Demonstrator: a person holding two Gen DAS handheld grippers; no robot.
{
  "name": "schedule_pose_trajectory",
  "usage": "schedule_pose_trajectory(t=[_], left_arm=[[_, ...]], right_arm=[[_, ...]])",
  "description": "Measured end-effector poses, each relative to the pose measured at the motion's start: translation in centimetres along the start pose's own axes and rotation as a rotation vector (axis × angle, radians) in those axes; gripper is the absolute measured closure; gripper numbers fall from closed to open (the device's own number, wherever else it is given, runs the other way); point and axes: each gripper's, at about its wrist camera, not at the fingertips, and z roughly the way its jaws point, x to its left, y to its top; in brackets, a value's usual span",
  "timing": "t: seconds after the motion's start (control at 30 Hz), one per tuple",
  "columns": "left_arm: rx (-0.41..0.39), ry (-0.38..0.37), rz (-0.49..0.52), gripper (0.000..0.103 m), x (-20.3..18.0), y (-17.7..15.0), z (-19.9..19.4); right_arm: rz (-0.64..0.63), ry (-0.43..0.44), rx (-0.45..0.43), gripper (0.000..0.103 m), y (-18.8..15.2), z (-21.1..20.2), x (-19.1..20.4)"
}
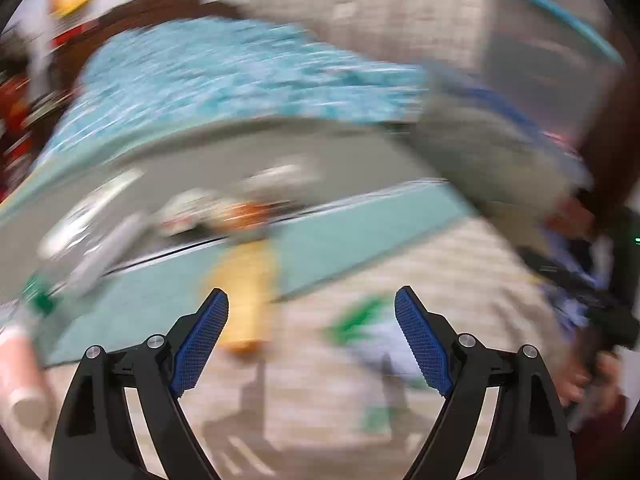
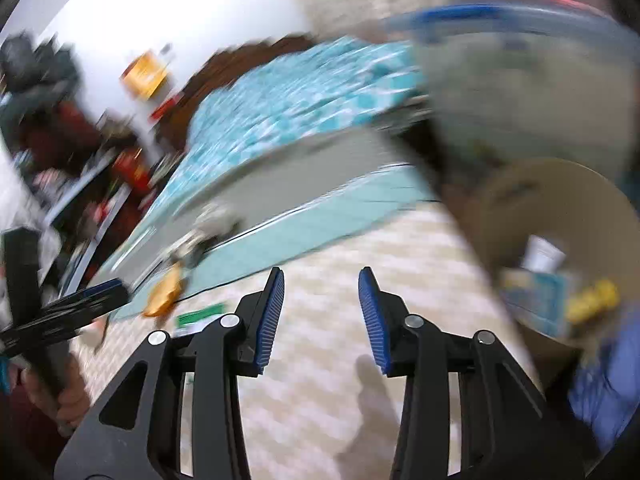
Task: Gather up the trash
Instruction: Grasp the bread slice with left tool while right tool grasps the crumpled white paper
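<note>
Both views are blurred. The left gripper [image 1: 311, 312] has its jaws wide apart with nothing between them; an orange wrapper [image 1: 246, 300] lies on the floor just ahead, a green scrap [image 1: 356, 318] beside it. The right gripper [image 2: 321, 308], jaws apart and empty, has the bin [image 2: 560, 208] to its right, already holding rubbish, probably kept near for drops.

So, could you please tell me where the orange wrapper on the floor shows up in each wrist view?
Left wrist: the orange wrapper lies low centre, just beyond the left finger's tip.
Right wrist: orange wrapper, lower left, beside the green scrap.
Shared landmark: the turquoise patterned bedspread.
</note>
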Motion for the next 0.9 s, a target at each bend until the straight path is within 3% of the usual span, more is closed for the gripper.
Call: schedule_pose_trajectory(t=[0.13, 0.27, 0.37, 0.4, 0.43, 0.47, 0.5, 0.6, 0.73, 0.9], left_arm=[[0.066, 0.044, -0.119, 0.021, 4.3, 0.4, 3.4], [0.091, 0.030, -0.110, 0.021, 4.0, 0.5, 5.6], [0.090, 0.062, -0.070, 0.024, 2.8, 0.1, 6.4], [0.087, 0.081, -0.054, 0.032, 2.7, 0.0, 6.5], [0.079, 0.088, -0.045, 0.050, 2.5, -0.1, 6.3], [0.074, 0.070, -0.042, 0.060, 2.6, -0.2, 6.2], [0.068, 0.064, -0.041, 0.070, 2.7, -0.3, 6.0], [0.054, 0.027, -0.047, 0.087, 3.6, -0.7, 4.8], [0.071, -0.045, -0.087, 0.088, 5.9, -2.8, 2.6], [0.074, -0.141, -0.079, 0.089, 6.8, -6.9, -1.2]], right_arm=[[-0.085, 0.057, 0.105, 0.044, 3.7, 6.3, 5.4], [-0.109, 0.094, 0.195, 0.020, 7.0, 13.2, 10.1], [-0.097, 0.060, 0.287, 0.020, 8.6, 18.9, 11.8], [-0.081, 0.059, 0.313, 0.020, 8.9, 20.4, 12.1], [-0.066, 0.057, 0.333, 0.020, 9.2, 21.5, 12.2], [-0.057, 0.043, 0.354, 0.022, 9.1, 22.9, 12.3], [-0.062, 0.030, 0.377, 0.039, 8.8, 23.9, 12.4], [-0.040, 0.064, 0.342, 0.061, 8.3, 22.6, 11.8], [-0.026, 0.083, 0.275, 0.061, 7.5, 17.8, 10.6], [-0.067, 0.229, 0.232, 0.061, 2.6, 8.1, 10.6]])
